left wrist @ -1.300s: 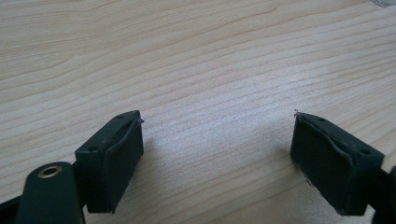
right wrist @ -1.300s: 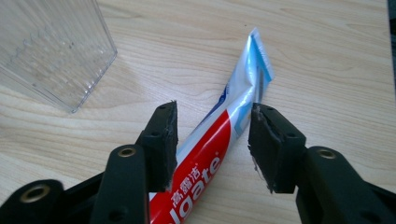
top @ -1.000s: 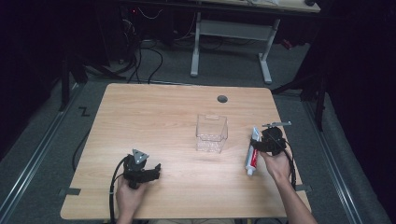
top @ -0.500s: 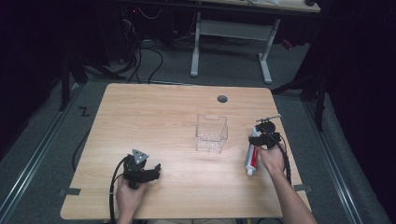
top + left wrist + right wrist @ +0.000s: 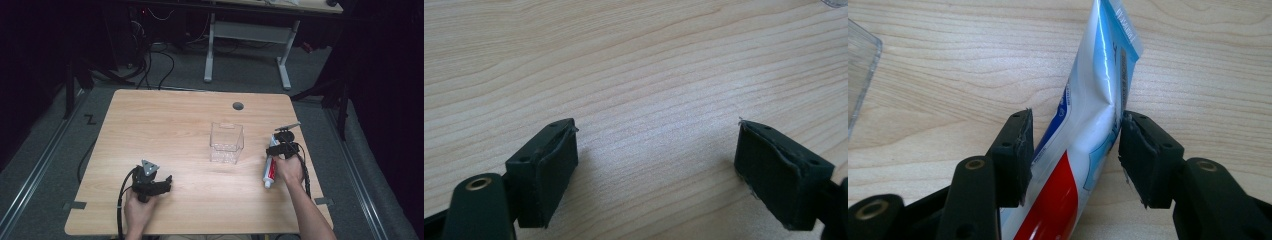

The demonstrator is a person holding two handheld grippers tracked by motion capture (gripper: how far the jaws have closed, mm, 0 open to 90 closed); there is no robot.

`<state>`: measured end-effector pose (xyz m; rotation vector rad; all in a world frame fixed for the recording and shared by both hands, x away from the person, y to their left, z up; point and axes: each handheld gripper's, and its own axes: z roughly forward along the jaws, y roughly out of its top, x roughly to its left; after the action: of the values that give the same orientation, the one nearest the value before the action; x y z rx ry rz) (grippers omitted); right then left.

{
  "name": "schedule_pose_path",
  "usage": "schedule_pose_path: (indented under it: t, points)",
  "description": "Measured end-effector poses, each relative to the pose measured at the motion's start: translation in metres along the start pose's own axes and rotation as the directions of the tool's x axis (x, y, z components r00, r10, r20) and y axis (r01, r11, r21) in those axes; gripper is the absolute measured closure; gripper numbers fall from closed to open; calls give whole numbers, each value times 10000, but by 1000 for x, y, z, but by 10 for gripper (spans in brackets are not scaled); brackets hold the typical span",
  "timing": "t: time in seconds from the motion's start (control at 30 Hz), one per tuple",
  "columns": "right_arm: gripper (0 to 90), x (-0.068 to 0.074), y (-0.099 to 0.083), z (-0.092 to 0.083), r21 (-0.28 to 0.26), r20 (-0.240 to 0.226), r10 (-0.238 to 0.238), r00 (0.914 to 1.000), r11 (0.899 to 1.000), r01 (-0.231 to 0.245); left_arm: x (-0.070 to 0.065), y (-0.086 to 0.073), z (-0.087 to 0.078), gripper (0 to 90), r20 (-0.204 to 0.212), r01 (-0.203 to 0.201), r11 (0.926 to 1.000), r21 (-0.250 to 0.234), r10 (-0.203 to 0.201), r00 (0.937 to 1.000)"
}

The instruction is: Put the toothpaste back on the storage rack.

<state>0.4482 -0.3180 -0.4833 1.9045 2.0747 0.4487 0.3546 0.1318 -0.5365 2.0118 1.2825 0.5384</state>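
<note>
A white, blue and red toothpaste tube [image 5: 269, 171] lies on the wooden table [image 5: 170, 130] near its right edge, cap end toward the person. My right gripper [image 5: 283, 143] is low over the tube's far half. In the right gripper view its jaws [image 5: 1075, 117] straddle the tube [image 5: 1088, 95]. One pad [image 5: 1140, 150] touches the tube's edge, the other stands just beside it, and the tube still rests on the wood. My left gripper [image 5: 166, 182] lies on the table at the front left, open, with bare wood between its pads [image 5: 656, 125].
A clear plastic box [image 5: 226, 142] stands upright in the middle of the table, left of the tube; its corner shows in the right gripper view [image 5: 860, 70]. A round cable hole [image 5: 238, 105] sits near the far edge. Desk legs and cables stand on the floor beyond.
My right hand has shifted a little left and down, bringing its jaws over the tube. The tube, the box and the left gripper have stayed put.
</note>
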Motion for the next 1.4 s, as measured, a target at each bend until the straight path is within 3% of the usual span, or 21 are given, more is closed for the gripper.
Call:
schedule_pose_path:
  t: [0.33, 0.43, 0.5, 0.6, 0.87, 1.0, 1.03, 1.2, 1.4]
  points:
    - [472, 0, 1, 6, 105, 103, 101, 9999, 9999, -102, 1, 0, 0, 189, -12, 65, 10000, -33, -65, 10000]
    - [457, -1, 1, 9, 199, 49, 96, 9999, 9998, -97, 1, 0, 0, 189, -20, 60, 10000, -34, -60, 10000]
    - [467, -1, 1, 14, 623, -112, 136, 9998, 9980, -129, 1, 0, 0, 189, -21, 57, 10000, -32, -57, 10000]
    - [476, 0, 1, 15, 536, 5, 77, 10000, 9985, -78, 1, 0, 0, 189, -21, 58, 10000, -33, -58, 10000]
    - [563, 2, 1, 14, 631, -81, -100, 9999, 9979, 105, 1, 0, 0, 189, -5, 62, 10000, -33, -62, 10000]
    - [629, 2, 1, 13, 669, -296, -141, 9995, 9976, 160, 1, 0, 0, 189, -6, 62, 10000, -31, -62, 10000]
    - [681, 3, 1, 13, 632, -435, -256, 9987, 9976, 283, 1, 0, 0, 189, -7, 61, 10000, -31, -61, 10000]
    - [693, 6, 0, 12, 537, -427, -482, 9979, 9973, 504, 1, 0, 0, 189, -14, 55, 10000, -29, -55, 10000]
    - [698, 6, -1, 5, 342, -816, -619, 9947, 9973, 648, 1, 0, 0, 189, -12, 56, 10000, -28, -56, 10000]
